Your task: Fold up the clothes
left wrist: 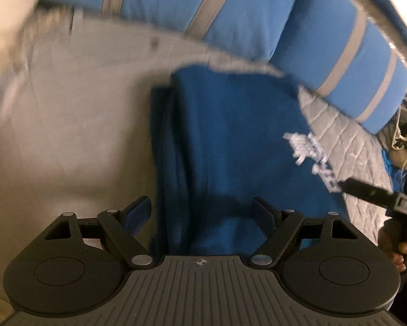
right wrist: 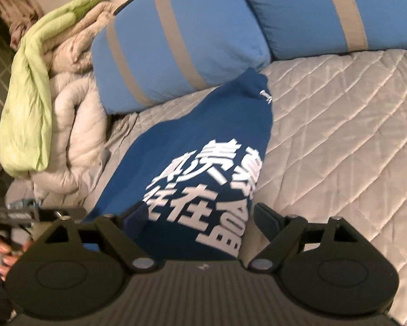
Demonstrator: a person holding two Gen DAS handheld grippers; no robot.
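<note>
A dark blue T-shirt (left wrist: 230, 141) with white printed characters lies folded lengthwise on the bed. In the right wrist view, the shirt (right wrist: 203, 146) stretches from the pillows toward me, print side up. My left gripper (left wrist: 200, 212) hovers open over the shirt's near end, and the cloth runs between its wide-apart fingers. My right gripper (right wrist: 202, 217) is open too, just above the printed end. The right gripper (left wrist: 344, 186) also enters the left wrist view from the right, touching the print's edge. The left gripper's body (right wrist: 26, 213) shows at the left edge, held by a hand (right wrist: 2, 247).
Two light blue pillows with grey stripes (right wrist: 176, 49) lie at the head of the grey quilted bedspread (right wrist: 339, 149). A beige padded duvet (right wrist: 75, 119) with a light green cloth (right wrist: 29, 95) on it is piled at the left. Pale grey fabric (left wrist: 67, 122) fills the left wrist view's left side.
</note>
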